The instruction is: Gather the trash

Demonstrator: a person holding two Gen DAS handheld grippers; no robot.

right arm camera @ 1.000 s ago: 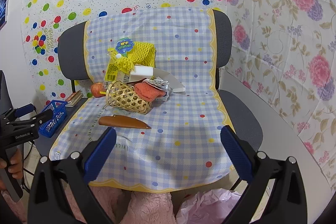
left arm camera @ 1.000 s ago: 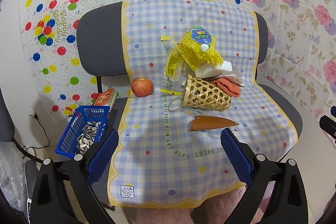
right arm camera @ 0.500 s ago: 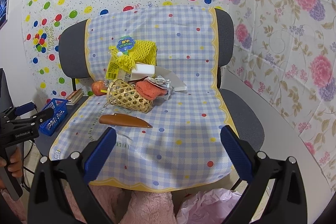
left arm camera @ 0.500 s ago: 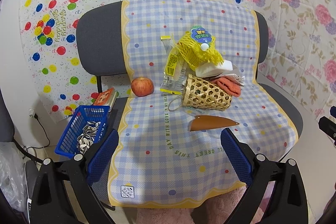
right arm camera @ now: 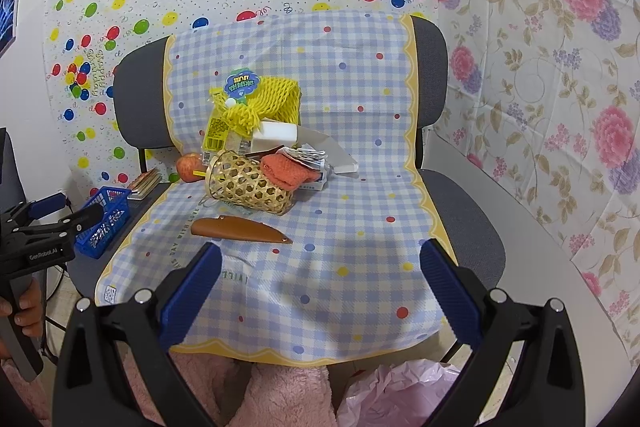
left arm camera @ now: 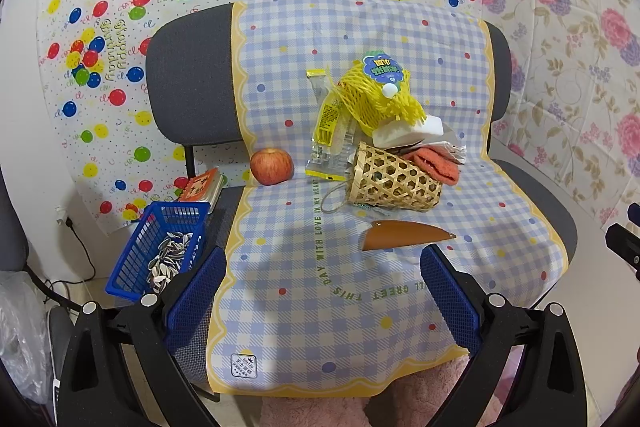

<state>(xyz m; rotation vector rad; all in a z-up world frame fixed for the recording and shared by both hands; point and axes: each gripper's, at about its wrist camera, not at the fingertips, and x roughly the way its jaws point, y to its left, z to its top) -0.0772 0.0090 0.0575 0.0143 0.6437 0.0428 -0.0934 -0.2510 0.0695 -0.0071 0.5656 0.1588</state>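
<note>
Left wrist view: the trash pile sits in the middle of the frame, on a checked cloth (left arm camera: 360, 307) over a grey chair (left arm camera: 188, 83).
Trash pile: a yellow net bag (left arm camera: 376, 99) on top, a yellow wrapper (left arm camera: 330, 131) left of it, a white block (left arm camera: 408, 131) under it.
Hard to see: papers behind the orange cloth (left arm camera: 436, 165) are crumpled and partly hidden.
Basket: a woven basket (left arm camera: 394, 181) lies on its side, touching the pile.
Brown sheath: a brown sheath (left arm camera: 406, 235) lies flat below the basket.
Apple: an apple (left arm camera: 271, 166) sits left of the pile.
Blue bin: a blue bin (left arm camera: 160, 247) at lower left holds seed shells; its near corner is hidden by a finger.
Left gripper: the left gripper (left arm camera: 322, 291) is wide open and holds nothing.
Right gripper: the right gripper (right arm camera: 320, 285) is wide open too, with nothing in it.
Cut off: a pink bag (right arm camera: 400, 395) at the bottom edge of the right wrist view is only partly seen.
</note>
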